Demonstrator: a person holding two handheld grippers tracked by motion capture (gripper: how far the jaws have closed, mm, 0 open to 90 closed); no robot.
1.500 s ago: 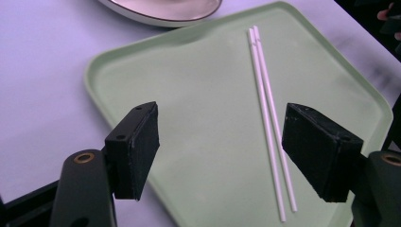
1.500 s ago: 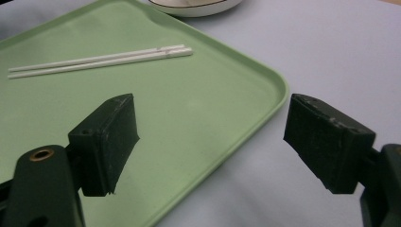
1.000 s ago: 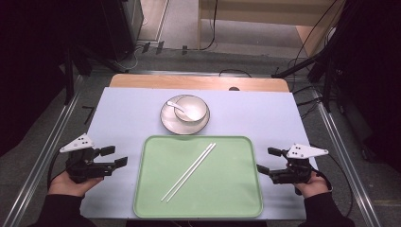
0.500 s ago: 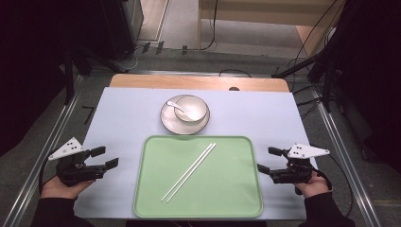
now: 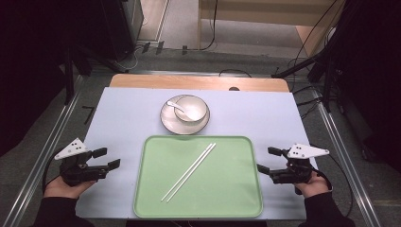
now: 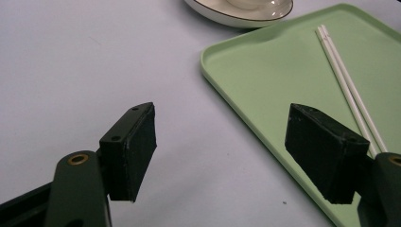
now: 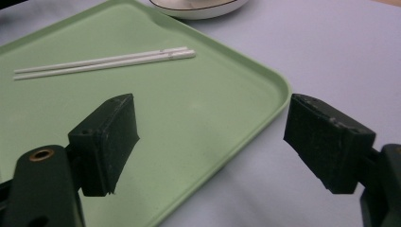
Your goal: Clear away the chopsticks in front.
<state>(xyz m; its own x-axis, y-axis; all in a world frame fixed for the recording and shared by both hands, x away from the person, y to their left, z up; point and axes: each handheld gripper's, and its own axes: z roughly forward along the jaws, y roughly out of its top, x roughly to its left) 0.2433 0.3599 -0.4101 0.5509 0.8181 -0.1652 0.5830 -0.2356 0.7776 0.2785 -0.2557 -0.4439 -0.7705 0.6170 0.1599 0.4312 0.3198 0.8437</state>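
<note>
**High view: both grippers wide open beside green tray, chopsticks on tray**

High view: green tray [image 5: 236,198] sits at the near middle of the table. White chopsticks [image 5: 189,171] lie on the tray as a pair, side by side, running diagonally from its near left to its far right. Left gripper [image 5: 108,158] is just left of the tray, jaws spread, nothing between them. Right gripper [image 5: 268,160] is just right of the tray, jaws spread, empty. Bowl [image 5: 190,109] with spoon [image 5: 175,106] stands on a plate [image 5: 166,121] just beyond the tray's far edge.

Left gripper view: left gripper [image 6: 236,151] jaws wide apart, empty, over the tray's [image 6: 265,75] left rim. Chopsticks [image 6: 345,82] are on the tray, apart from the jaws.

Right gripper view: right gripper [image 7: 208,142] jaws wide apart, holding nothing, over the tray's [image 7: 198,118] right corner. Chopsticks [image 7: 104,61] lie farther in on the tray, untouched.
</note>
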